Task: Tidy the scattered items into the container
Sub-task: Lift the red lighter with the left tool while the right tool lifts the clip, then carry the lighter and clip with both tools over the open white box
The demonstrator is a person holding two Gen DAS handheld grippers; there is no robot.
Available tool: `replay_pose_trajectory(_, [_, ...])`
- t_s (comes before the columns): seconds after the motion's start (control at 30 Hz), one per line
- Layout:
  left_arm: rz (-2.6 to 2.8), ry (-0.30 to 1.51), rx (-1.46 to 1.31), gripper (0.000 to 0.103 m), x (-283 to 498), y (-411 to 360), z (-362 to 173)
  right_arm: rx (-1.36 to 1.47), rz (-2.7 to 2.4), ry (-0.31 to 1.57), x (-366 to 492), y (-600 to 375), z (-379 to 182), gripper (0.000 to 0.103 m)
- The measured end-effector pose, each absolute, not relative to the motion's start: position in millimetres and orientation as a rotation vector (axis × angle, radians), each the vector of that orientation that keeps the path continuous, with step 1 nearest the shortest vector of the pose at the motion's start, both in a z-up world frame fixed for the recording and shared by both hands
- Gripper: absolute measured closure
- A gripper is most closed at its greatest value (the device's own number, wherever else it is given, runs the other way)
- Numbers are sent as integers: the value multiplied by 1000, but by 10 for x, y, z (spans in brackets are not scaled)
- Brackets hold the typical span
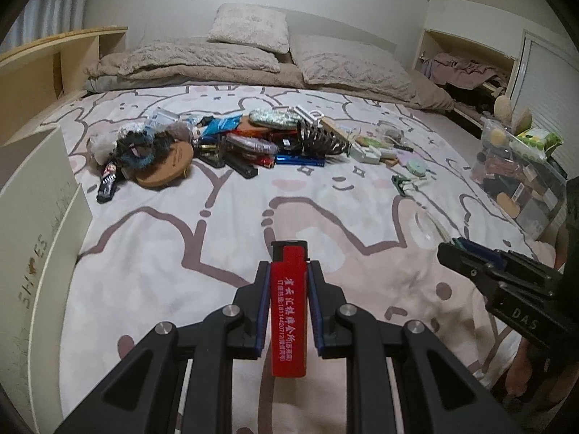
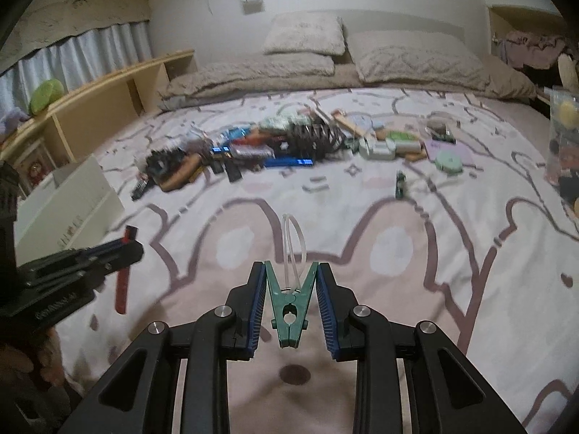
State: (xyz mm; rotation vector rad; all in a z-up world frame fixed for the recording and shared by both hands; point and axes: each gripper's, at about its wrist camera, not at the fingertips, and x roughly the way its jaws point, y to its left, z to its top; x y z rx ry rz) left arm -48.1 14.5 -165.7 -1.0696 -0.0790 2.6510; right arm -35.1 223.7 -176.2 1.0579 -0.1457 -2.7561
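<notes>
My left gripper (image 1: 288, 269) is shut on a red lighter (image 1: 288, 311) with white lettering, held above the bedspread; it also shows at the left of the right wrist view (image 2: 121, 275). My right gripper (image 2: 291, 271) is shut on the handles of a green clothes peg (image 2: 288, 305) with a clear plastic loop on it. The right gripper also shows at the right of the left wrist view (image 1: 448, 251). A pile of scattered items (image 1: 231, 141) lies across the middle of the bed. A clear container (image 1: 521, 177) holding small things stands at the bed's right edge.
A white shoe box (image 1: 39, 238) stands at the left edge of the bed. Another green peg (image 2: 400, 184) lies alone on the bedspread. Pillows (image 1: 347, 61) lie at the head. A wooden shelf (image 2: 108, 105) runs along the left wall.
</notes>
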Motion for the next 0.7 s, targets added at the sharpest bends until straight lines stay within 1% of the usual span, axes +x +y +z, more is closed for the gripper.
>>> replay_pose_trajectory(0.37, [2712,-118,-939,83,-392,-36,-1252,926,-2765,-128,-260,2129,-1362,74])
replay_pose_trajectory(0.7, [2787,-88,-805,84,-273,-188,-892,795,-2769,-112,-220,1996,-981,74])
